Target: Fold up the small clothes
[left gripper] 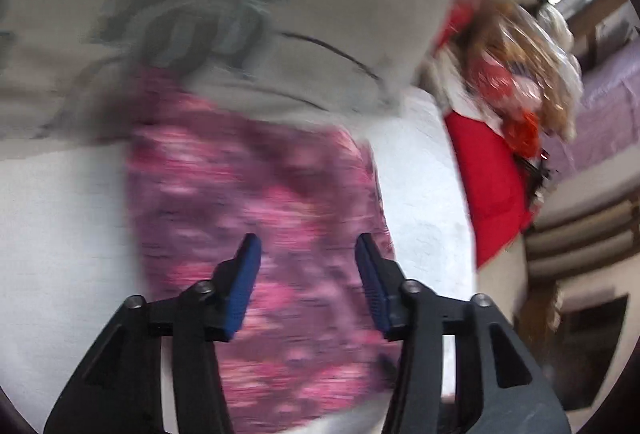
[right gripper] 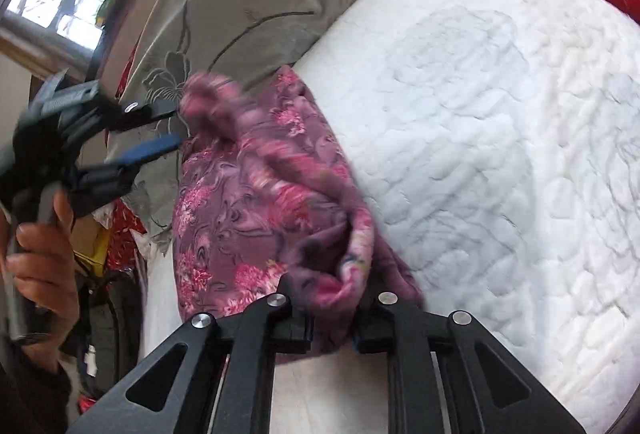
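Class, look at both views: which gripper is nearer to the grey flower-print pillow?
Left. The left gripper hangs open in front of the pillow; the right gripper, with pink floral cloth between its fingers, sits at the cloth's other end, farther away.

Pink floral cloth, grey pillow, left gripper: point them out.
pink floral cloth (right gripper: pixel 256 202): right wrist view, flat middle.
grey pillow (right gripper: pixel 240 6): right wrist view, upper face.
left gripper (left gripper: pixel 308 278): left wrist view, gap between fingertips.
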`<state>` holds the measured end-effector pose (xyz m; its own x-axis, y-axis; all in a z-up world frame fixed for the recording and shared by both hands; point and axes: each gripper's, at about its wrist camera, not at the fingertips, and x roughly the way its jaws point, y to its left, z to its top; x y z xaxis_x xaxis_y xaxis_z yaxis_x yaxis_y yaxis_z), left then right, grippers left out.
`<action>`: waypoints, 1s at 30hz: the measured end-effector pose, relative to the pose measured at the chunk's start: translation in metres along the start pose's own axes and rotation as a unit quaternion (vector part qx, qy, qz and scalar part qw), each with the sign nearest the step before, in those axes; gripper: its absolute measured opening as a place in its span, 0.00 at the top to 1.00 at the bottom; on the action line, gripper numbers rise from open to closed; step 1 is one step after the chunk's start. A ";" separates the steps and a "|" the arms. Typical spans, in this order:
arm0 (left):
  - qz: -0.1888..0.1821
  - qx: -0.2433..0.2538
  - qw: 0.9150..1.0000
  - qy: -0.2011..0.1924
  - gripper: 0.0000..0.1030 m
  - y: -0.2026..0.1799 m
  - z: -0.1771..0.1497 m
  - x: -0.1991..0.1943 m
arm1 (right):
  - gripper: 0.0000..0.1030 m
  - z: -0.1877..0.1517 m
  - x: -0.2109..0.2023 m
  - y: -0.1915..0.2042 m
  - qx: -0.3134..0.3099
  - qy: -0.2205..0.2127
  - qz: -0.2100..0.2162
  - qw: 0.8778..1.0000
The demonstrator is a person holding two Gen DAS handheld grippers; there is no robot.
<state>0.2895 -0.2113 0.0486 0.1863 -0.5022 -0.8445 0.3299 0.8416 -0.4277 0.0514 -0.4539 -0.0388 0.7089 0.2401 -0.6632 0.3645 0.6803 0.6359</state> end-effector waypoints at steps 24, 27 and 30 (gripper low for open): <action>0.056 -0.018 0.998 -0.009 0.53 0.053 -0.045 0.030 | 0.97 0.137 0.100 0.081 -0.140 0.016 -0.028 0.990; 0.062 -0.011 0.998 -0.011 0.53 0.052 -0.049 0.028 | 0.96 0.129 0.114 0.065 -0.139 0.050 -0.063 0.987; 0.075 -0.004 0.997 -0.011 0.53 0.050 -0.053 0.024 | 0.90 0.123 0.095 0.061 -0.121 0.034 -0.034 0.992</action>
<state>0.2612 -0.1706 -0.0106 0.2526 -0.3740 -0.8924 0.2893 0.9093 -0.2992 0.2156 -0.4747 -0.0143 0.6421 0.2296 -0.7315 0.2485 0.8403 0.4818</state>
